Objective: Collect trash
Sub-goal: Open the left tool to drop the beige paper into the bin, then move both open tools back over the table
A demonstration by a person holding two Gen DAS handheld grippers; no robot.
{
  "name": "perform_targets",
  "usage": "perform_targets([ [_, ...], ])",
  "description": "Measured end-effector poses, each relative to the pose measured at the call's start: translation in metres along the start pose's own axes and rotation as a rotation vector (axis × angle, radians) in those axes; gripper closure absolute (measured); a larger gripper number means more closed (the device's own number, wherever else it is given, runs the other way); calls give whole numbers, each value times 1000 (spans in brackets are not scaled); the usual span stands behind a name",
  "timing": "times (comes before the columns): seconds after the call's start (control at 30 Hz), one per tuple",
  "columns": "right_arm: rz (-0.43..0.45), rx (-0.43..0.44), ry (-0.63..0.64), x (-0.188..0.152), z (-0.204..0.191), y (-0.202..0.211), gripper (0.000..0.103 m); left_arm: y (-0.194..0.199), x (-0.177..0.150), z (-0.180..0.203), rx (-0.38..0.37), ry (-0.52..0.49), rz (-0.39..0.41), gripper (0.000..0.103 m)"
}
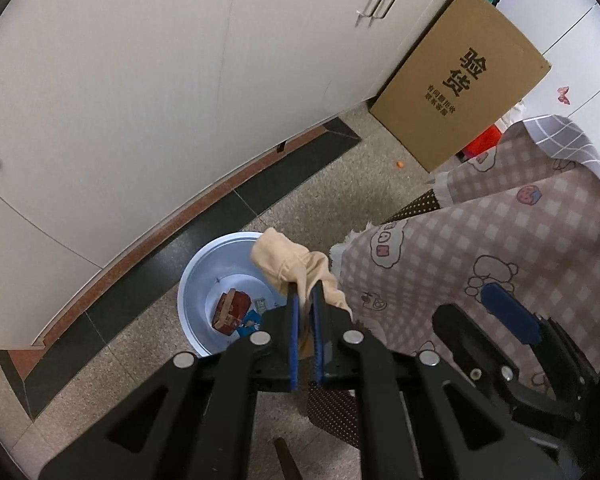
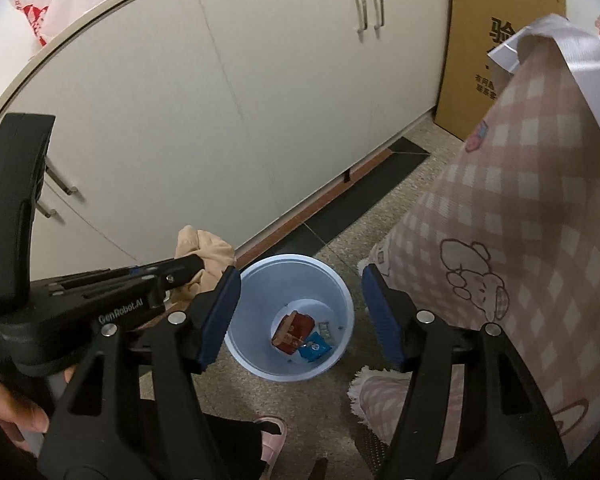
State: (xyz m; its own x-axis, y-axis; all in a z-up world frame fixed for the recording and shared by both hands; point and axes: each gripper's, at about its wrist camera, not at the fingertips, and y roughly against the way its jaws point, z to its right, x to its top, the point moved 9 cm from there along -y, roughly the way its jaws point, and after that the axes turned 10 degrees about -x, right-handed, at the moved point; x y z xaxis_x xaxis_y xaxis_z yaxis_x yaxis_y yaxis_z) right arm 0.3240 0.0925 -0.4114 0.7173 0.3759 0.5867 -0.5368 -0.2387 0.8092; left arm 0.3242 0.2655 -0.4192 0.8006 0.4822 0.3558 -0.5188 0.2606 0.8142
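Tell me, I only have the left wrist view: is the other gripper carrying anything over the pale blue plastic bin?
Observer: No. The right gripper is open and empty above the pale blue plastic bin.
Operator: Anything in the bin besides the red carton?
Observer: Beside the red carton lies a blue wrapper, seen whole here.
Operator: Is the beige crumpled cloth over the bin?
Observer: From the right wrist, the beige crumpled cloth in the left gripper appears left of the bin's rim, not over the opening.
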Motion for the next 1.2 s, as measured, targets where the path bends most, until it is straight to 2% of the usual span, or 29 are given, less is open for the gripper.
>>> perform_targets([
  [0.03,-1,-2,-1,-1,1,-1,40,-2,1,0,0,2,-4,91],
  [0.17,-9,-5,-19,-4,9,-4,40,-3,5,-5,23,14,9,48],
  [0.53,-20,18,-27,-4,3,4,40,19,3,-12,41,26,37,42],
  [0.8,-16,146,-60,7,-23,40,40,83,-4,-21,30,61,138,40],
  [0.9,23,196,-53,18,-37,68,40,120,-2,-18,23,74,214,40],
  [1.07,172,231,-42,42,-50,135,38,180,1,5,1,68,360,38],
  [1.2,285,174,-47,53,-30,178,38,208,6,49,-29,-2,427,36],
])
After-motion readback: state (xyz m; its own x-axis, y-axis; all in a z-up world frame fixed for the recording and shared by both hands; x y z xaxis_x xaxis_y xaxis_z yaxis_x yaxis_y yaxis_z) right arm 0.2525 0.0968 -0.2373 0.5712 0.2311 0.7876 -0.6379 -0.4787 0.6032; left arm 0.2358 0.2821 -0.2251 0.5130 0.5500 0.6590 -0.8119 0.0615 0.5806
